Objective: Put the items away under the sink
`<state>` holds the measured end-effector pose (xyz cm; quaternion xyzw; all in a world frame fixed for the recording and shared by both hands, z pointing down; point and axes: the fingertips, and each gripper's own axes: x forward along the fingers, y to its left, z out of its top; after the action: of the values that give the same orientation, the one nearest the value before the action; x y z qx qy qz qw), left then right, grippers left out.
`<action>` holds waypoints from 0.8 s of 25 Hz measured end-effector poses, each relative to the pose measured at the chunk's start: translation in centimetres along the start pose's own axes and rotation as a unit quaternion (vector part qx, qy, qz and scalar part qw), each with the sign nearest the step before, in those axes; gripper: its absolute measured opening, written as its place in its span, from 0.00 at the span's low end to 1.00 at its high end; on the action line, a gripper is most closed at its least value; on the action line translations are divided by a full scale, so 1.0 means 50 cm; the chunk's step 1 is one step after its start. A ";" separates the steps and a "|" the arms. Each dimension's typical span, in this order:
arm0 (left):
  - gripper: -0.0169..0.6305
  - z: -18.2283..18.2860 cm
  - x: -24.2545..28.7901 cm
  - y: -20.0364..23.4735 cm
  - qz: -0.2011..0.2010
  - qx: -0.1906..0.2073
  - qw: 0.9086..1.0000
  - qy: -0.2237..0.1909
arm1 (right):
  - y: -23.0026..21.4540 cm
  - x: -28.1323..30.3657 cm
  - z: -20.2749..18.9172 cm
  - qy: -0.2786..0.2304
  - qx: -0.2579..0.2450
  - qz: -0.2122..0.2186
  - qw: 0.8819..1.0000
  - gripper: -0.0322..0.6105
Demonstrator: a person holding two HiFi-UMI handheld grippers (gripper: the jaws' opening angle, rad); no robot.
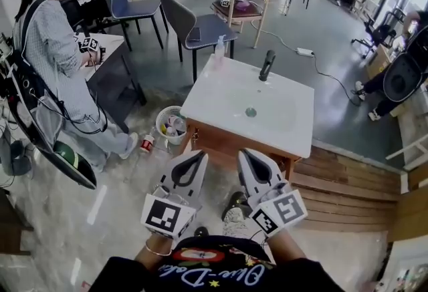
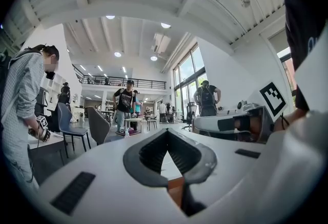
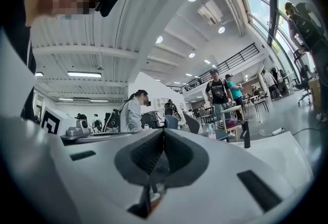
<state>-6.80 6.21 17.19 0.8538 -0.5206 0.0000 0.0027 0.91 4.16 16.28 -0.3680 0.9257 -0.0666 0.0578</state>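
Asking: item one, your hands. How do they sit?

Answering: Your left claw (image 1: 193, 158) and your right claw (image 1: 250, 156) are side by side, close in front of your body. Both point level toward the sink counter (image 1: 287, 110), with the marker cubes nearest you.

Asking: item two, the jaws?

Answering: On your left claw the jaws meet at the tips with nothing between them. Your right claw is the same, pressed together and empty.

Asking: item three, the goods?

Answering: A white basket (image 1: 158, 125) of small containers stands on the floor, just beside the left corner of the wooden cabinet (image 1: 221, 143) under the counter. A red-and-white cup (image 1: 146, 143) stands on the floor near the basket, on its left. Neither of your claws touches them.

Asking: item four, the counter top?

Answering: A black faucet (image 1: 267, 65) stands upright at the far edge. A clear bottle (image 1: 220, 50) is at the far left corner, and the drain (image 1: 251, 111) is mid-basin.
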 end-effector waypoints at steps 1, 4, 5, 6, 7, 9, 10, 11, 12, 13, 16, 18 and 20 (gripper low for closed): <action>0.04 -0.002 0.007 0.005 0.001 -0.001 1.000 0.002 | -0.006 0.006 -0.001 0.000 0.001 0.001 1.000 0.06; 0.04 -0.003 0.029 0.011 0.001 0.001 1.000 -0.002 | -0.030 0.020 -0.003 0.002 0.003 0.000 1.000 0.06; 0.04 -0.002 0.035 0.013 0.002 0.001 1.000 -0.004 | -0.038 0.025 -0.003 0.003 0.003 0.000 1.000 0.06; 0.04 -0.001 0.041 0.017 0.004 0.000 1.000 -0.004 | -0.045 0.031 -0.002 0.003 0.004 0.000 1.000 0.06; 0.04 0.000 0.047 0.022 0.006 0.000 1.000 -0.003 | -0.051 0.038 0.000 0.003 0.005 0.001 1.000 0.06; 0.04 0.001 0.060 0.034 0.011 0.001 1.000 -0.001 | -0.063 0.054 0.005 0.002 0.006 0.004 1.000 0.06; 0.04 0.002 0.068 0.041 0.013 0.001 1.000 0.000 | -0.069 0.062 0.007 0.002 0.006 0.006 1.000 0.06; 0.04 0.002 0.075 0.046 0.016 0.002 1.000 0.000 | -0.075 0.070 0.008 0.002 0.005 0.009 1.000 0.06; 0.04 0.001 0.082 0.051 0.018 0.003 1.000 -0.001 | -0.081 0.077 0.007 0.002 0.005 0.011 1.000 0.06; 0.04 -0.002 0.087 0.055 0.020 0.003 1.000 -0.001 | -0.086 0.083 0.006 0.002 0.006 0.013 1.000 0.06; 0.04 -0.009 0.103 0.065 0.027 0.000 1.000 0.000 | -0.100 0.099 0.001 0.004 0.005 0.020 1.000 0.06; 0.04 -0.008 0.115 0.074 0.034 0.003 0.999 -0.002 | -0.110 0.113 0.003 0.006 0.004 0.028 1.000 0.06; 0.04 -0.004 0.130 0.083 0.040 0.007 0.999 -0.003 | -0.121 0.129 0.009 0.006 0.002 0.036 0.999 0.06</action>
<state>-7.52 -1.44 17.42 0.8324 -0.5541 0.0011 -0.0046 0.40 -4.69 16.47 -0.3342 0.9384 -0.0686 0.0548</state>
